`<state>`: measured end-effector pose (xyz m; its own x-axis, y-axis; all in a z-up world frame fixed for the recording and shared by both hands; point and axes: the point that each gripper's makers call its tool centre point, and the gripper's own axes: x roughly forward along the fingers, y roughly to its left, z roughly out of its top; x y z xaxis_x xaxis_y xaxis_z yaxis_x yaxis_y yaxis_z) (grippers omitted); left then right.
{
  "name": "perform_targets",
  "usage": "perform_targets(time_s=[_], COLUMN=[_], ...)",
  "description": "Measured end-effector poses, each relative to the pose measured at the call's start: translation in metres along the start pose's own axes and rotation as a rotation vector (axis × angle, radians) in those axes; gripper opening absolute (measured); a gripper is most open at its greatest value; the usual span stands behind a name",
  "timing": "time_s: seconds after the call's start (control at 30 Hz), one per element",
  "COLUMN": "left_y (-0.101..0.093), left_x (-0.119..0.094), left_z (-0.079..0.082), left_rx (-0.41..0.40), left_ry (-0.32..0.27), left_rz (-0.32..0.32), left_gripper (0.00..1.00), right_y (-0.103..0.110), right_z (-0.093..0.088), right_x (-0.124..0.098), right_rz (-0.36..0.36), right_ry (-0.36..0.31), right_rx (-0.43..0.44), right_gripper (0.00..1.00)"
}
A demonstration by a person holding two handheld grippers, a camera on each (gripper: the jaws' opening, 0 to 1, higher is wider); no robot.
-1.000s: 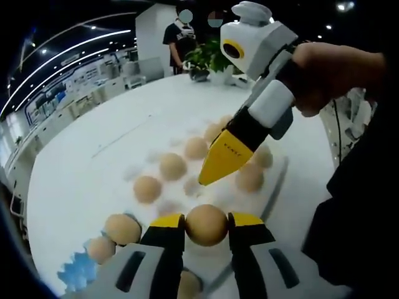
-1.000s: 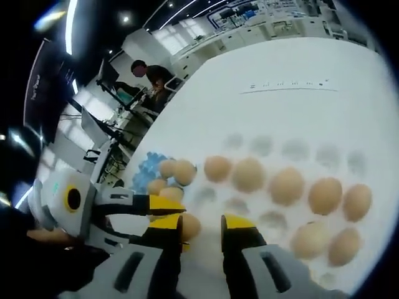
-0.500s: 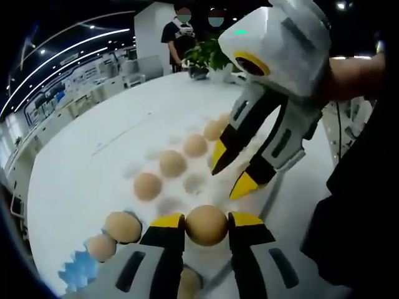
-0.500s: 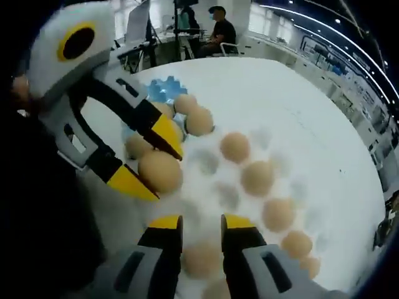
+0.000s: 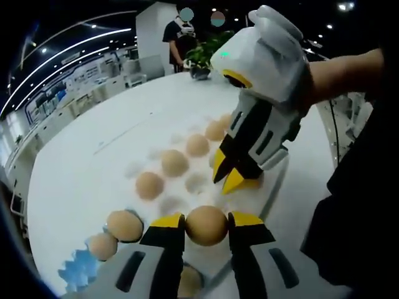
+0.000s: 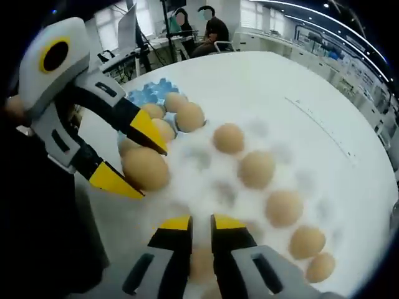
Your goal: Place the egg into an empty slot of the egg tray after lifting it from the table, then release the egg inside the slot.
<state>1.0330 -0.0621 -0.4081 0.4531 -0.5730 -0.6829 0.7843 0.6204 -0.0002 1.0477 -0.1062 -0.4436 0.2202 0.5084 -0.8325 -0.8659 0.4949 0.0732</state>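
No writing readable. Left tool (image 5: 206,224) clamps an egg (image 5: 206,225) above the white egg tray (image 5: 277,177); right tool (image 6: 200,222) hangs nearly closed, gripping nothing, over the tray.

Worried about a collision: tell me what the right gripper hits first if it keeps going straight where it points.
Probably the egg seen between its fingers: the right gripper points down at it in the egg tray. Depth is unclear.
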Motion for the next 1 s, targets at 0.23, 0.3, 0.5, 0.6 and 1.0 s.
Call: perform_targets(time_s=[0.23, 0.3, 0.5, 0.6, 1.0], left_y=[0.006, 0.008, 0.016, 0.019, 0.037], left_x=[-0.007, -0.008, -0.015, -0.019, -0.039], left_z=[-0.001, -0.002, -0.006, -0.009, -0.018], left_rx=[-0.011, -0.017, -0.049, -0.06, -0.102], left_ry=[-0.003, -0.004, -0.005, -0.005, -0.005], left_rz=[0.02, 0.025, 0.052, 0.064, 0.122], left_gripper=[0.27, 0.27, 0.27, 0.27, 0.27], right_y=[0.001, 0.001, 0.0, 0.001, 0.001], right_z=[-0.001, -0.001, -0.001, 0.0, 0.001], right_x=[0.002, 0.001, 0.001, 0.0, 0.001], right_rz=[-0.012, -0.012, -0.017, -0.025, -0.015], right_ry=[0.02, 0.008, -0.044, -0.06, -0.075], right_rx=[-0.056, -0.044, -0.003, 0.0, 0.016], right_gripper=[0.13, 0.13, 0.13, 0.13, 0.12])
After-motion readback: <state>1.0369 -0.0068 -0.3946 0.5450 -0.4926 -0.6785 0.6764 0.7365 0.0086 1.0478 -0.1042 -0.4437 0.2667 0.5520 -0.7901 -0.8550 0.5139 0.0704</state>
